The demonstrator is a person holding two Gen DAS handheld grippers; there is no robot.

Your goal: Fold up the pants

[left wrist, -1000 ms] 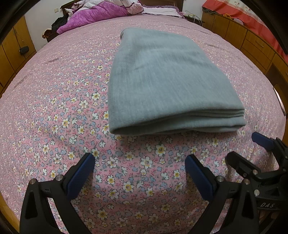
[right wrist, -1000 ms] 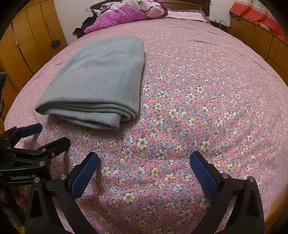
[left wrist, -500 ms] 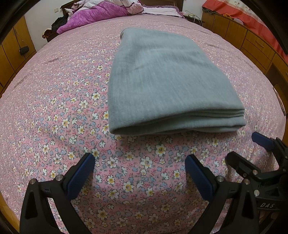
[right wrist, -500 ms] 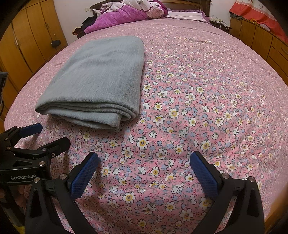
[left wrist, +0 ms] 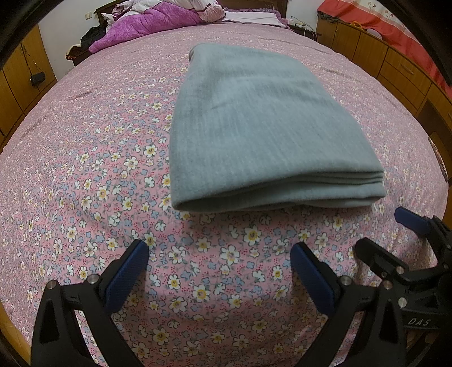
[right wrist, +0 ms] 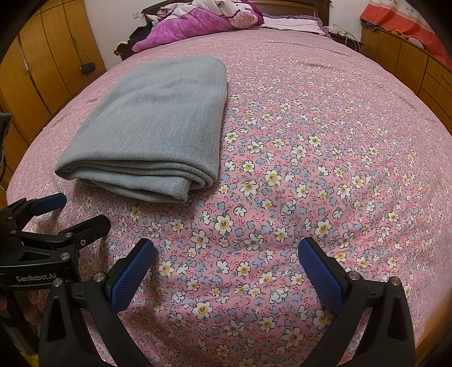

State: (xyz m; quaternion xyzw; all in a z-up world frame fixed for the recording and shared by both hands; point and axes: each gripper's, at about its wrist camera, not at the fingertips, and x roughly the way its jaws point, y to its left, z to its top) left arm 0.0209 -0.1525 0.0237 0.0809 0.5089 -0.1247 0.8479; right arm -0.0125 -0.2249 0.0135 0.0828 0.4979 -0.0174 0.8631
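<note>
The grey pants (left wrist: 265, 132) lie on the bed (left wrist: 84, 158), folded up into a neat flat pile with a few layers. You can see the layers stacked at the near edge. The bed has a pink cover with little white and blue flowers all over it.

The left gripper (left wrist: 219, 271) is low and near, just in front of the pants. Its two blue fingers (left wrist: 127, 278) are spread wide apart and hold nothing. It does not touch the pants. In the left view the pants sit a bit to the right of the middle.

The right gripper (right wrist: 226, 266) is also near and low over the flowery cover. Its blue fingers (right wrist: 320, 271) are wide apart too, with nothing between them. In the right view the pants (right wrist: 158, 127) lie to the far left, away from this gripper. The left gripper (right wrist: 73, 214) shows at the left edge of that view, near the corner of the pile.

At the far end of the bed there is a purple blanket (right wrist: 192, 26) in a heap. Something dark lies next to it, maybe clothes, but it is too small to tell. Wooden cupboards (right wrist: 42, 73) stand on the left, and wooden drawers (left wrist: 395, 65) on the right
</note>
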